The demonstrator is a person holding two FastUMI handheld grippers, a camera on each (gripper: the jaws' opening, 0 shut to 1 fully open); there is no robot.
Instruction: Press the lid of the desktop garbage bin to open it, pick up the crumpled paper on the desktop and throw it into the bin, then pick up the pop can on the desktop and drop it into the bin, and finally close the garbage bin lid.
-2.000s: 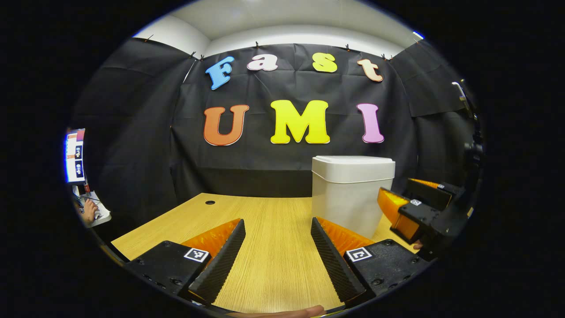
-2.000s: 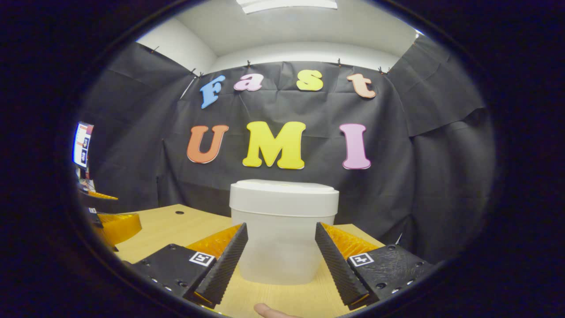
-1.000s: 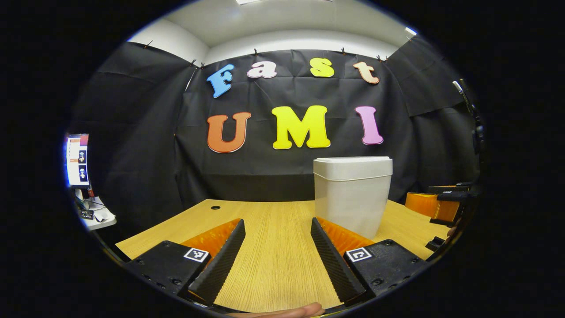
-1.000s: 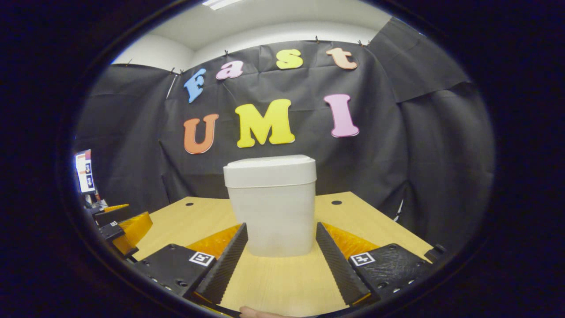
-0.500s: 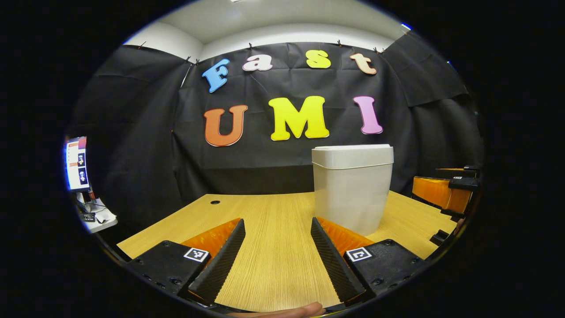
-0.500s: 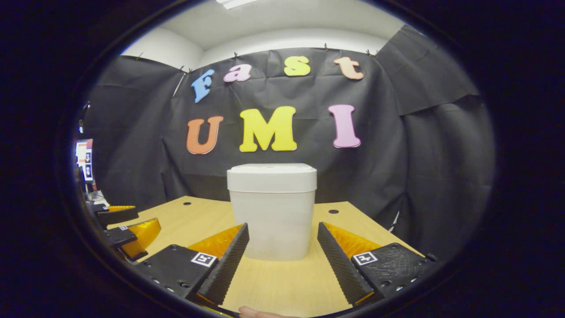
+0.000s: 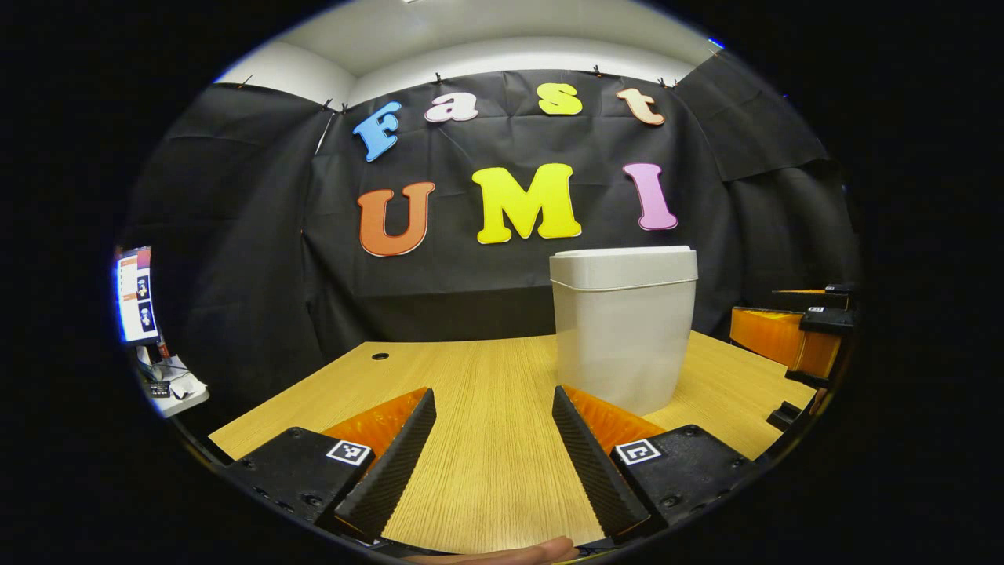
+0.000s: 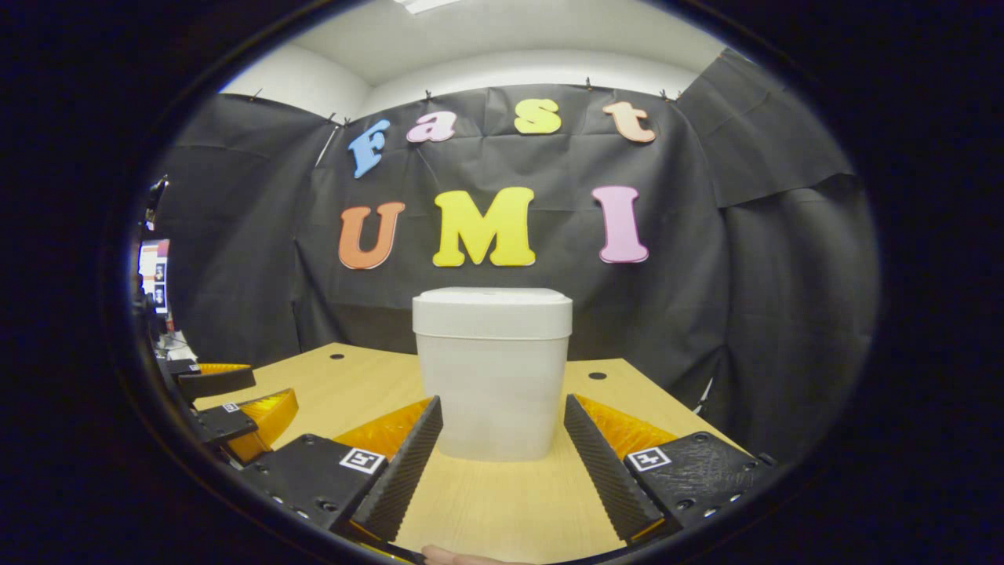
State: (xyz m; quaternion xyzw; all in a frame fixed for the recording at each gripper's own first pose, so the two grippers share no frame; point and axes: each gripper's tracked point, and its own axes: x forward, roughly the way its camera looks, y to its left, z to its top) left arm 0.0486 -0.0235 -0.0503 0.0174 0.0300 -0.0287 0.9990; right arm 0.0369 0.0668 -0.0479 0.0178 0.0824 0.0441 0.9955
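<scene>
A white desktop garbage bin (image 7: 623, 329) stands on the wooden desk (image 7: 471, 392) with its lid (image 7: 623, 265) down. In the left gripper view it is ahead and to the right of my left gripper (image 7: 492, 412), which is open with bare desk between its fingers. In the right gripper view the bin (image 8: 492, 377) stands straight ahead, beyond my right gripper (image 8: 502, 420), which is open and holds nothing. The right gripper (image 7: 792, 333) shows at the far right of the left gripper view, and the left gripper (image 8: 227, 400) at the far left of the right gripper view.
Black cloth walls close the desk at the back and sides. Small cable holes (image 7: 380, 356) (image 8: 596, 376) sit in the desk near its back edge. A lit screen (image 7: 135, 294) and a cluttered side table (image 7: 169, 388) lie off to the left.
Both grippers have drawn back from the bin and settled low and level over the desk. The right gripper, which was close beside the bin, now sits farther off. The bin lid stays down.
</scene>
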